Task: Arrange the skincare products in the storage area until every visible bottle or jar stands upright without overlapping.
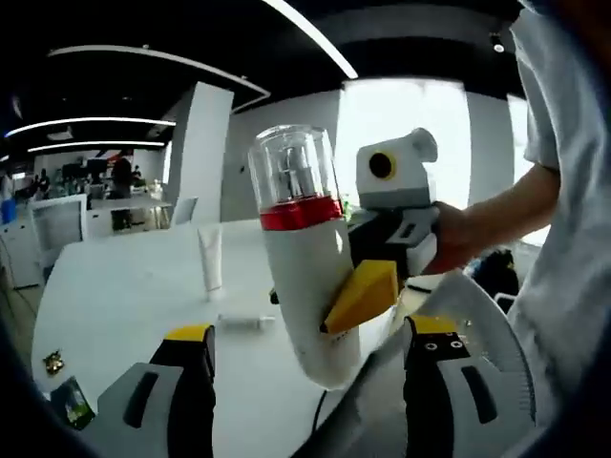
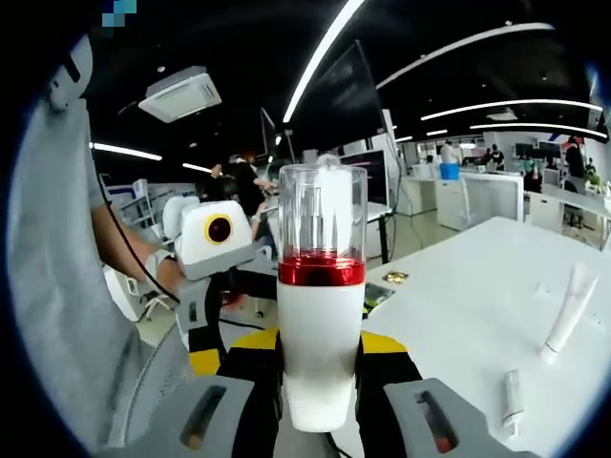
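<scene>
the pump bottle (image 2: pixel 321 324) is white-bodied with a red collar and a clear domed cap, and it is held up in the air above the white table (image 1: pixel 115 305), gripped low on its body by the right gripper (image 2: pixel 321 377), whose yellow-tipped jaws are clamped on either side of it. in the left gripper view the same bottle (image 1: pixel 304 258) sits just ahead, with the right gripper (image 1: pixel 368 291) reaching in from the right and a person's hand (image 1: pixel 453 239) behind it. the left gripper (image 1: pixel 310 367) hangs below and near the bottle with its jaws spread apart, touching nothing

the bottle looks like stiff, smooth plastic, probably light to moderate in weight and likely slippery on its glossy wall; the clear cap seems the fragile part and may pull off, so the broad white body is the sounder place to hold, as now

its long axis runs cap to base, cap uppermost, near vertical in the right gripper view and leaning slightly in the left gripper view; it would need little turning to stand

farther off on the table a white tube (image 1: pixel 210 258) stands on its cap, and a small tube (image 1: pixel 243 322) lies flat near it
</scene>
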`<state>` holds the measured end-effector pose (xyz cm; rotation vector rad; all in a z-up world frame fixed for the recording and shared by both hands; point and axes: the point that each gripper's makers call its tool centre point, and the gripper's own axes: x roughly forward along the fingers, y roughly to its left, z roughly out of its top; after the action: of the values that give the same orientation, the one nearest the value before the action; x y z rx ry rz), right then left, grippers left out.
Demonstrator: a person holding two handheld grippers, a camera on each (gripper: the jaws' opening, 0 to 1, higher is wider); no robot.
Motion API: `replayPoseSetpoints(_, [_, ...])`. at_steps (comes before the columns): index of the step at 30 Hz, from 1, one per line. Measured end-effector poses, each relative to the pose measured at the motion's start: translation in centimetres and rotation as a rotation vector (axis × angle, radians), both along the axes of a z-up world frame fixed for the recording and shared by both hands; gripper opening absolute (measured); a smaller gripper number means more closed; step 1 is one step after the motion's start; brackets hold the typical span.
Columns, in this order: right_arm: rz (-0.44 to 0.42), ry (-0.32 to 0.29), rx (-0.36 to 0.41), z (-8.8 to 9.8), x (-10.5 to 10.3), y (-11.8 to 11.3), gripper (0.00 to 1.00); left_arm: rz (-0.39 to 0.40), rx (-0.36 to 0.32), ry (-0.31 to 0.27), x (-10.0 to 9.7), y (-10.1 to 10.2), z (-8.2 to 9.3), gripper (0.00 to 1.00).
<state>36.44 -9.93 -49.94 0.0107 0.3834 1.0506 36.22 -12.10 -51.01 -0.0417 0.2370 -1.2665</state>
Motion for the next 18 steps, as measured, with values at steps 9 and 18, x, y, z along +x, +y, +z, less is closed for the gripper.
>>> replayPoseSetpoints(9, [0.088, -0.002, 0.034, 0.9, -1.6, 1.8, 0.22, -0.053, -0.078, 0.086, -1.0, -0.1, 1.3, 0.75])
replayPoseSetpoints(18, [0.132, -0.009, 0.110, 2.4, -1.8, 2.4, 0.21, -0.113, -0.119, 0.147, -2.0, -0.2, 2.0, 0.66])
